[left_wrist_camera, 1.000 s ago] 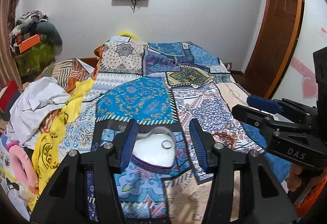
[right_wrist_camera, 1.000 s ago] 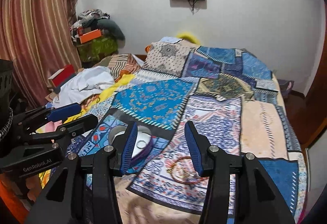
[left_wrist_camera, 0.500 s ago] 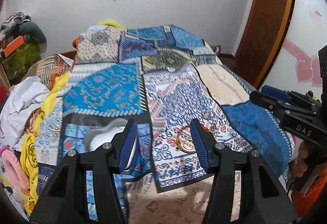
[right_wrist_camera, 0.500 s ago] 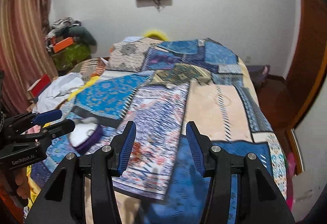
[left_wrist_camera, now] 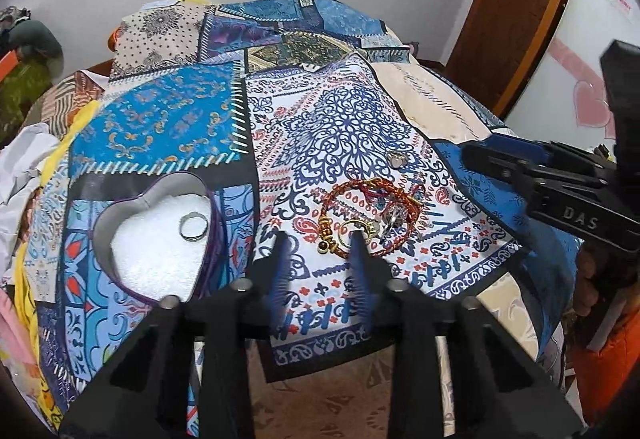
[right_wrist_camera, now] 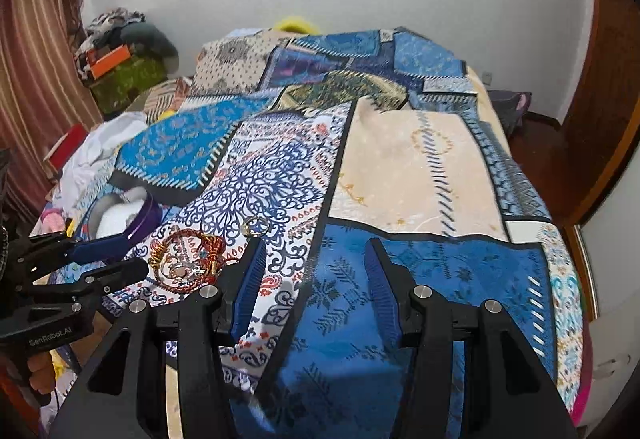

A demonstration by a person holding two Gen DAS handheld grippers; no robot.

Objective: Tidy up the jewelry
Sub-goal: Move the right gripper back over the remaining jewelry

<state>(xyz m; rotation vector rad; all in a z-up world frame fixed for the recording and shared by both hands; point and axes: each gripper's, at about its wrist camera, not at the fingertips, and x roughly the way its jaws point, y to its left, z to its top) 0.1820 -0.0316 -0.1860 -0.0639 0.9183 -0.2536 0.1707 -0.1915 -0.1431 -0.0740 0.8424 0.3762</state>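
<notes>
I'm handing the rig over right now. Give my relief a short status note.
Left gripper: jaws have just been closing, nothing between them, just short of the jewelry pile.
Right gripper: open, empty, over the blue patch.
Heart box sits left, open.
Done: one ring in the box.
Left: the pile and the stone ring lying loose beyond it.
</notes>
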